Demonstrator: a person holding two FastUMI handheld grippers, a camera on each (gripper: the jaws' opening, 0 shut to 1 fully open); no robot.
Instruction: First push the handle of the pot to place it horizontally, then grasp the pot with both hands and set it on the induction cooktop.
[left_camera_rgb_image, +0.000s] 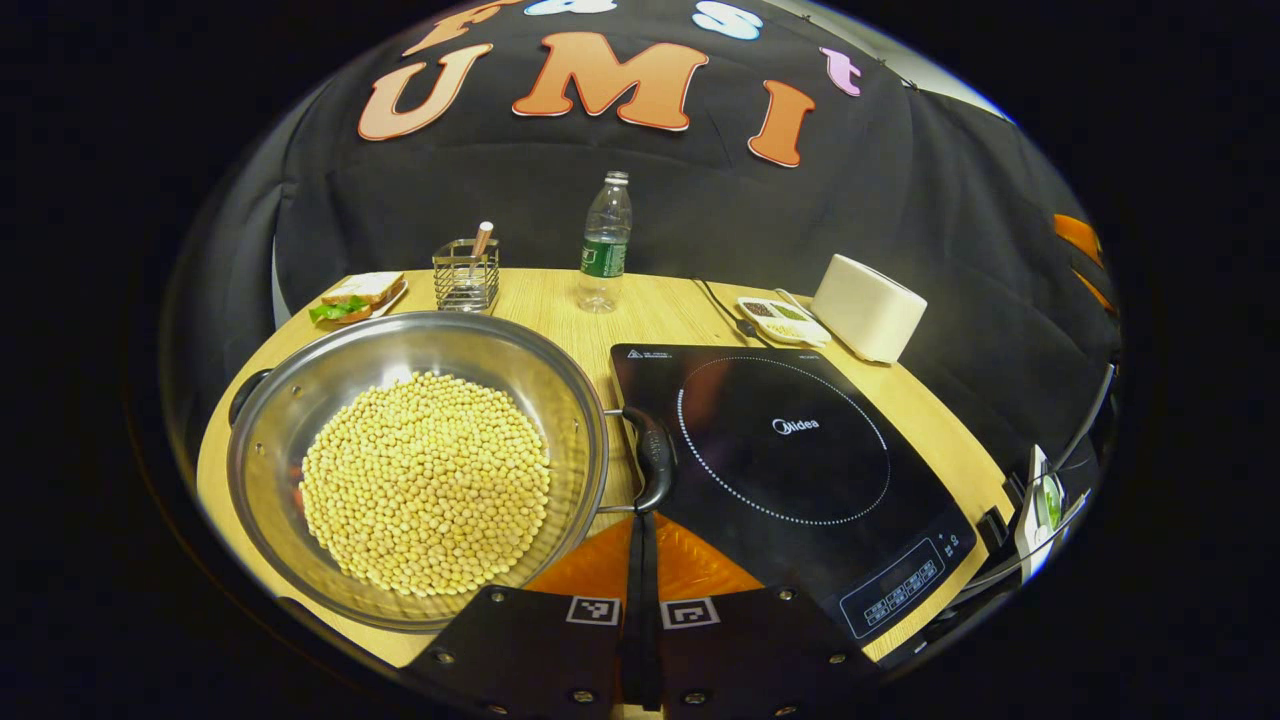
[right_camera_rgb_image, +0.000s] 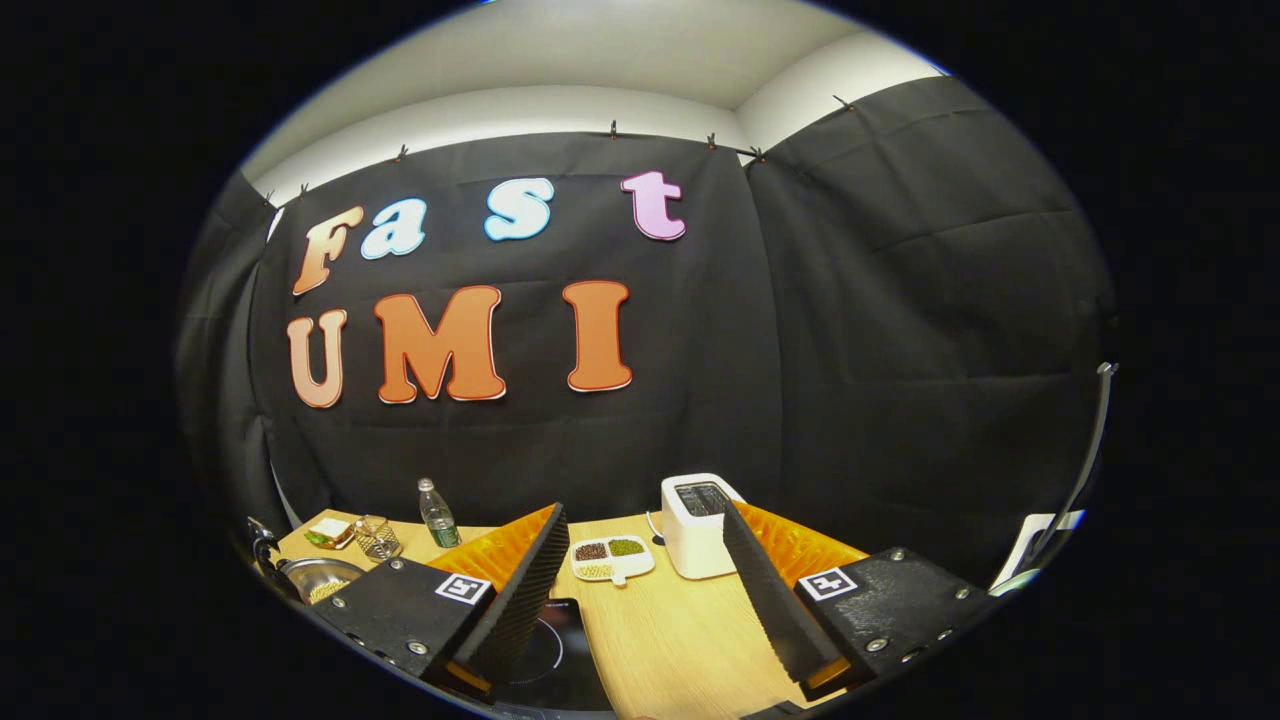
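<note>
Two fingers of our left gripper (left_camera_rgb_image: 641, 560) are pressed together with nothing between them, their tips right at the black side handle (left_camera_rgb_image: 652, 455) of the pot (left_camera_rgb_image: 415, 465); we cannot tell whether they touch it. That handle sticks out from the pot's rim toward the induction cooktop (left_camera_rgb_image: 800, 470), lying just over the cooktop's near edge. Our pot is a wide steel pan full of pale yellow beans (left_camera_rgb_image: 425, 480), sitting on the wooden table (left_camera_rgb_image: 660, 310) just beside the cooktop, with a second dark handle (left_camera_rgb_image: 245, 392) on its far side. Behind it we see a sandwich on a plate (left_camera_rgb_image: 355, 297), a wire holder (left_camera_rgb_image: 466, 274), a plastic bottle (left_camera_rgb_image: 605, 245), a small divided dish (left_camera_rgb_image: 783, 321) and a white toaster (left_camera_rgb_image: 868, 306). Our right gripper (right_camera_rgb_image: 640, 590) is held higher and farther back, its fingers spread wide and holding nothing, pointing across the table toward the toaster and the divided dish.
</note>
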